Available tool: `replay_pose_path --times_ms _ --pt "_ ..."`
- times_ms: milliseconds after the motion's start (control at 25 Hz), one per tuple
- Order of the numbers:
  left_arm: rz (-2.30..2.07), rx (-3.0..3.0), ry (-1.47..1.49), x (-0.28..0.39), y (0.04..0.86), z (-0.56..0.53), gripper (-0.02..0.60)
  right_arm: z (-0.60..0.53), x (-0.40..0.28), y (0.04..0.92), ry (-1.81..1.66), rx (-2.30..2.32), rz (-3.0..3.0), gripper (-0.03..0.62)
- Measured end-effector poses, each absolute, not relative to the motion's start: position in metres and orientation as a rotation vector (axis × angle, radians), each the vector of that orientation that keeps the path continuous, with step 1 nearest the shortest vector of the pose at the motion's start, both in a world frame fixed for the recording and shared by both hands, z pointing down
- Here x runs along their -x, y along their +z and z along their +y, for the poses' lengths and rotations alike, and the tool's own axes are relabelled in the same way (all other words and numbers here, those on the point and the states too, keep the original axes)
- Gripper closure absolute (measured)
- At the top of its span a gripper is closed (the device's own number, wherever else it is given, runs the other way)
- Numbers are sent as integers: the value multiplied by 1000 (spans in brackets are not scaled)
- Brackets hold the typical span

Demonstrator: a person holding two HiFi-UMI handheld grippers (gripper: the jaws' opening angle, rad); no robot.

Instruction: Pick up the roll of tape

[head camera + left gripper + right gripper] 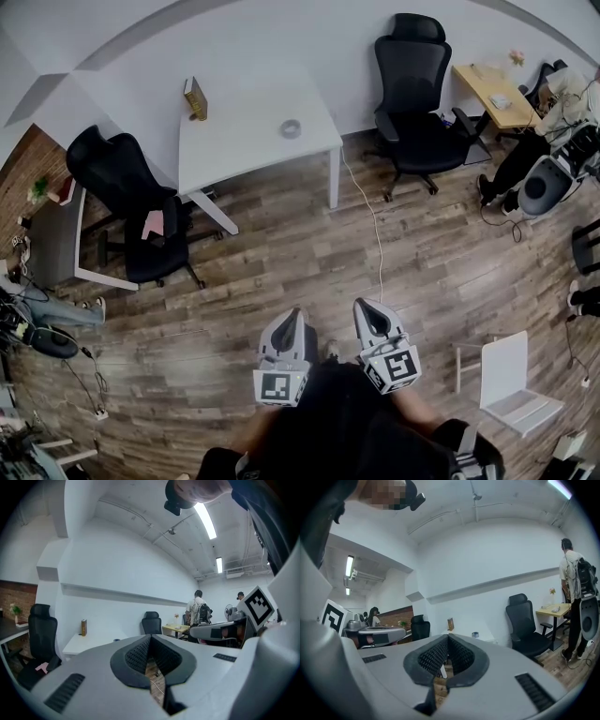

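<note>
Well up in the head view, just above centre, the tape (291,128) lies flat on the white table (239,141), toward the table's right end and clear of its edges; a small brown box (195,98) stands at the table's upper left, well apart from the tape. One black chair (141,202) sits left of the table; a second chair (417,98) sits to its upper right; a wooden desk (489,89) lies beyond that, at the frame's upper right, with a seated person (562,98) beside it at the right edge. A pale cable (375,225) runs down the plank floor (281,253) from near the table's right leg toward the lower middle of the frame.

Both tools sit at the bottom centre of the head view, side by side, tips pointing up the frame toward the table and well apart from it. The left gripper (296,317) has its jaws closed tip to tip, with nothing between them; in the left gripper view the ribbed pads meet at the frame's centre, and the tape shows as a small dark spot on the far table, left of the tips. The right gripper (364,307) is likewise closed and empty; in the right gripper view its pads touch at the tips, and the tape shows small on the table just right of them, with the box further left.
</note>
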State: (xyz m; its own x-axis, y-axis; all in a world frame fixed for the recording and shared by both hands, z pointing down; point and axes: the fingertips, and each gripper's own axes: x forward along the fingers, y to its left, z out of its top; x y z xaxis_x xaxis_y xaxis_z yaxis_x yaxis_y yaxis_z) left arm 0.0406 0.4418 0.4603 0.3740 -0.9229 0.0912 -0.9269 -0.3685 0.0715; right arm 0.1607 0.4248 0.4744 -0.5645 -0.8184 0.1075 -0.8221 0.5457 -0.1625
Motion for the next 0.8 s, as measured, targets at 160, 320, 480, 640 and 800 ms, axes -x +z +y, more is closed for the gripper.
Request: replay_pose_path --times_ms 160,320,480,640,800 --pt "-1682 -2528 47 -46 460 424 563 410 -162 473 301 -1463 -2743 582" --pt "-1668 -2528 42 -47 465 406 563 394 -162 477 304 -1475 -2733 582" --pt "-1646 -2509 36 -39 470 378 563 370 -154 479 308 -1484 -2724 582" --pt "-1641 -2512 0 -32 465 348 563 342 -142 477 299 -1470 -2724 582" --pt "-1633 -2521 8 -19 464 311 563 306 -129 476 301 -1476 -2717 582"
